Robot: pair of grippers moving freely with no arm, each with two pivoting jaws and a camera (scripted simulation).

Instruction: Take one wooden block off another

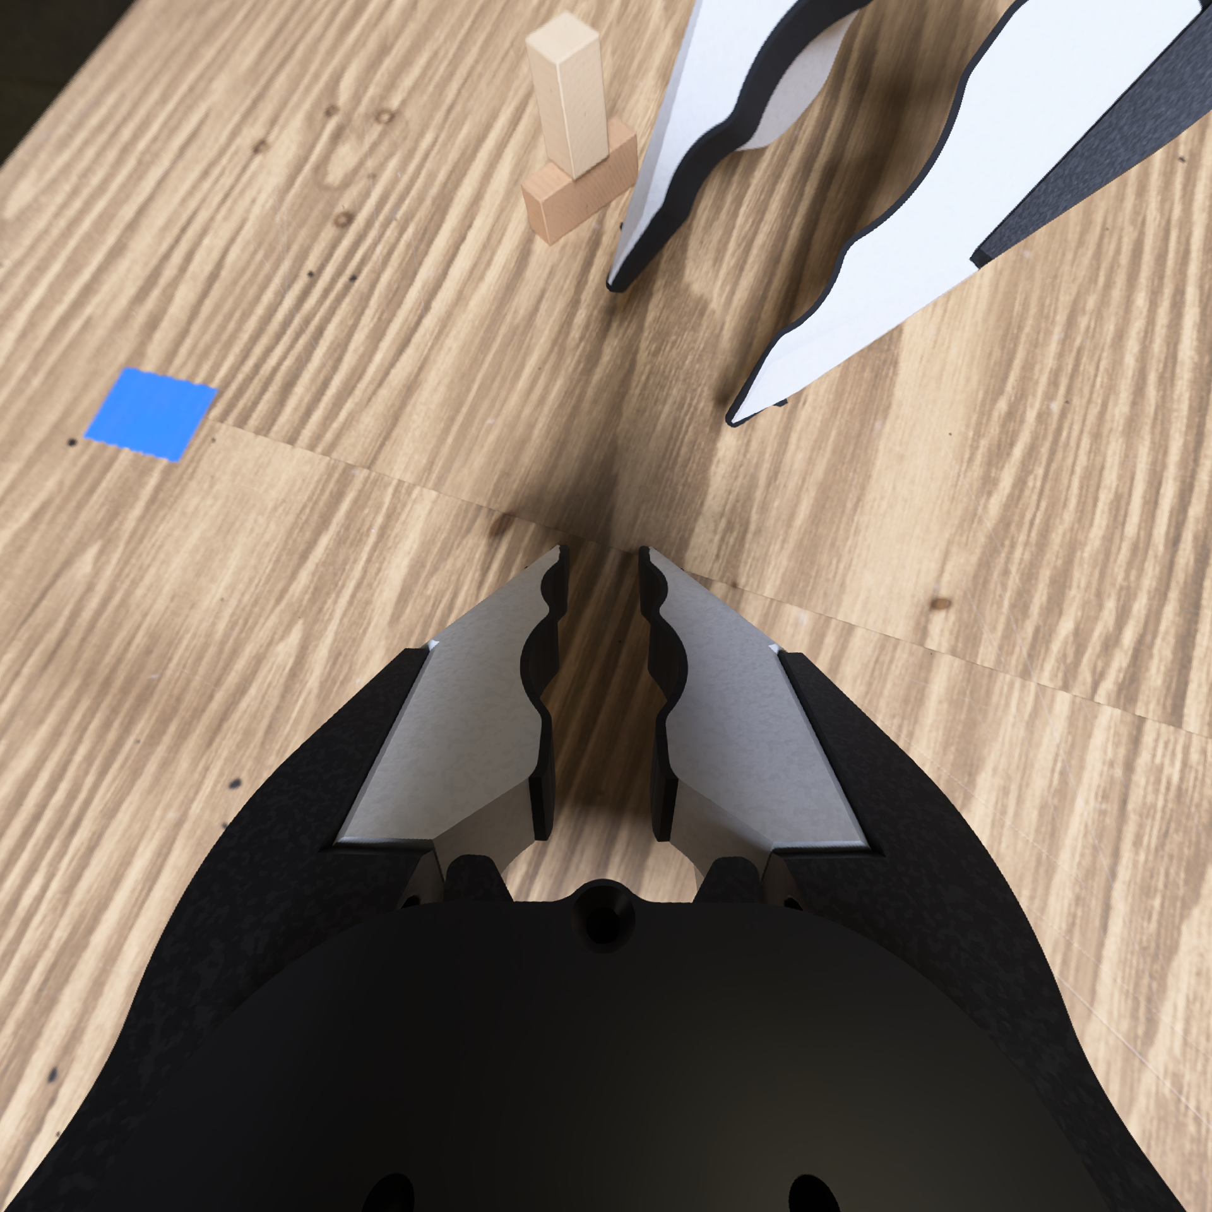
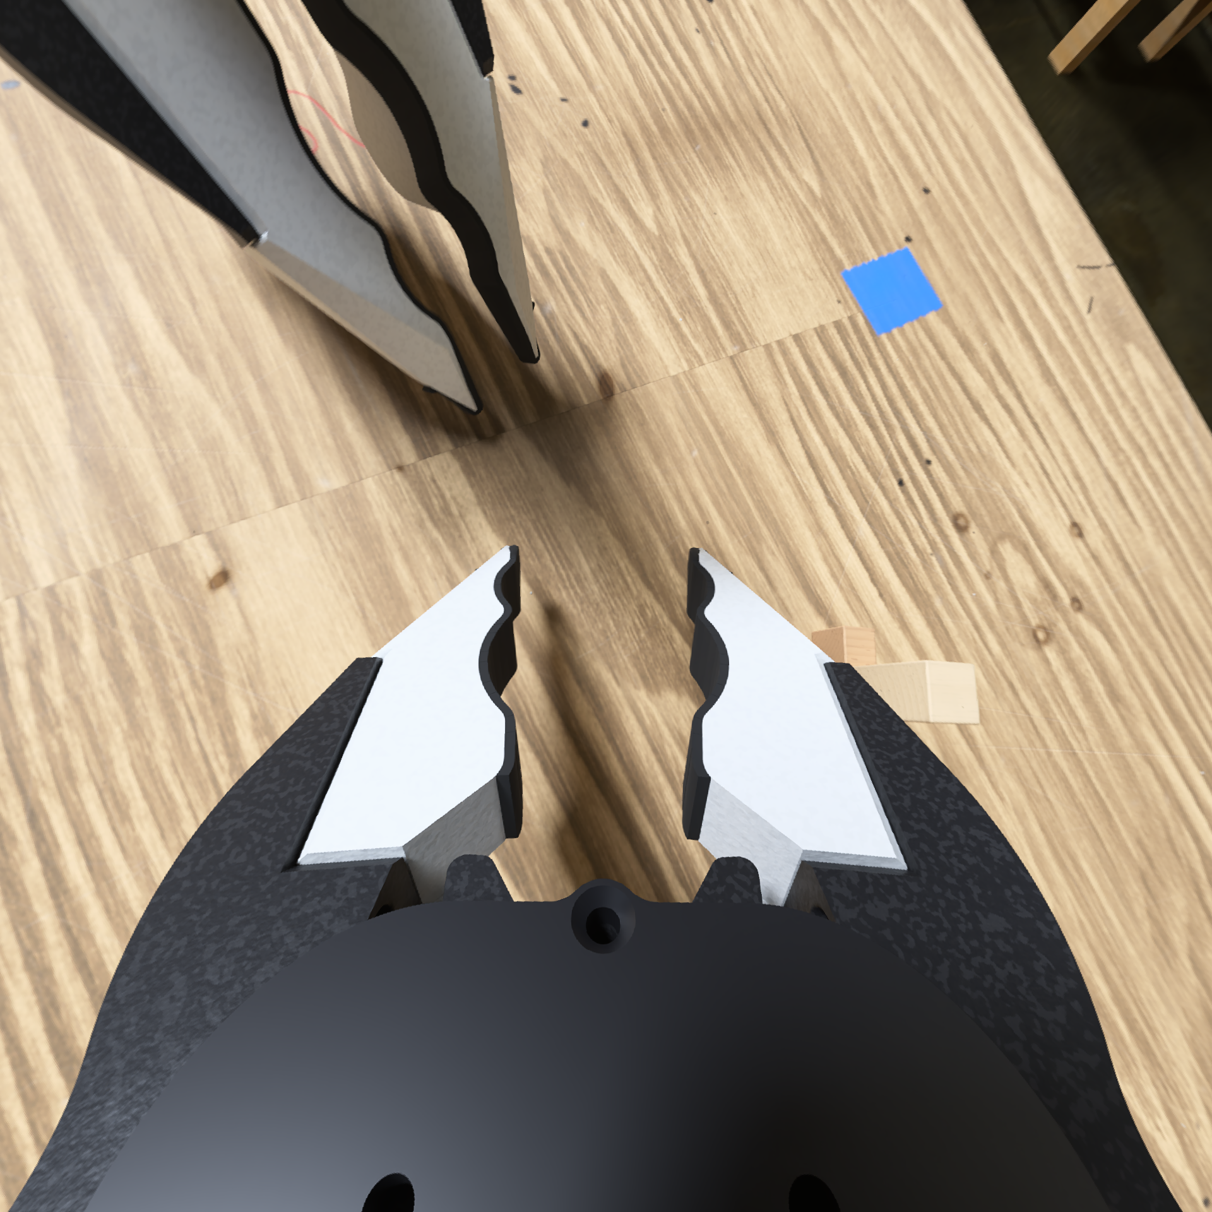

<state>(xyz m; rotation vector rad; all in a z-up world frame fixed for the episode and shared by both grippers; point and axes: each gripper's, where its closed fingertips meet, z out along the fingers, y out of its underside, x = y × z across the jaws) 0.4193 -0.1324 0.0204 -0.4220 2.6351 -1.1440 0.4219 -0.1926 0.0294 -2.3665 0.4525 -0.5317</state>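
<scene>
A pale wooden block (image 1: 567,92) stands upright on a darker wooden block (image 1: 577,190) that lies flat on the wooden table (image 1: 295,656), far ahead in the left wrist view. My right gripper (image 1: 675,354) is open and empty just right of the stack, tips low over the table. In the right wrist view (image 2: 603,554) both blocks show past its right finger: the darker block (image 2: 846,643) and the pale block (image 2: 931,692), partly hidden. My left gripper (image 1: 603,554) is empty with a narrow gap between its jaws, well short of the stack. It also shows in the right wrist view (image 2: 504,383).
A blue square patch (image 1: 151,414) lies flat on the table left of the left gripper; it also shows in the right wrist view (image 2: 892,290). The table edge runs along the right there, with wooden legs (image 2: 1102,33) beyond it. A seam crosses the tabletop.
</scene>
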